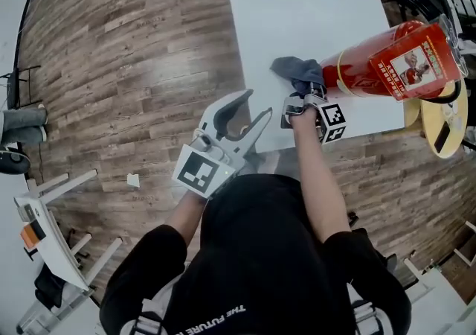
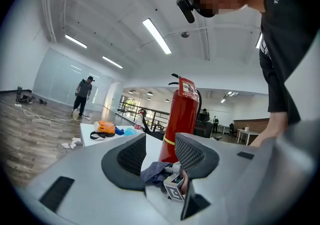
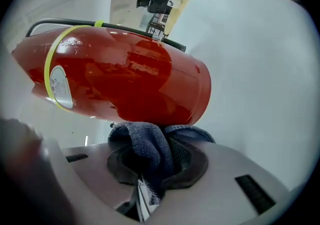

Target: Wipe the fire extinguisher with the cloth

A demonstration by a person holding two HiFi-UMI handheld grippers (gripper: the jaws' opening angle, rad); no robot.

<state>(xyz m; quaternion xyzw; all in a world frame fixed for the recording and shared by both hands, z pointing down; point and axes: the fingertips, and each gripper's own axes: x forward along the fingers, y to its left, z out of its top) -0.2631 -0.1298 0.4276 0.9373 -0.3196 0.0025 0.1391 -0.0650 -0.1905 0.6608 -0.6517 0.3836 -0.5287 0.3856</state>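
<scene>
1. The right gripper (image 1: 306, 95) held the grey-blue cloth (image 1: 296, 71), fingers clamped on a bunched fold, against the lower body of the red fire extinguisher (image 1: 387, 62) standing on the white table (image 1: 297, 21).
2. The bunched cloth hid where the two met.
3. The left gripper (image 1: 256, 104) hung by the table's near corner, fingers apart, holding nothing.

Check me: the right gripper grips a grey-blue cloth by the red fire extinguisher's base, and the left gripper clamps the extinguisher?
Only the left part is wrong. The left gripper is open and holds nothing; the left gripper view shows its jaws apart, the fire extinguisher standing beyond them. The right gripper does grip the cloth by its base.
</scene>
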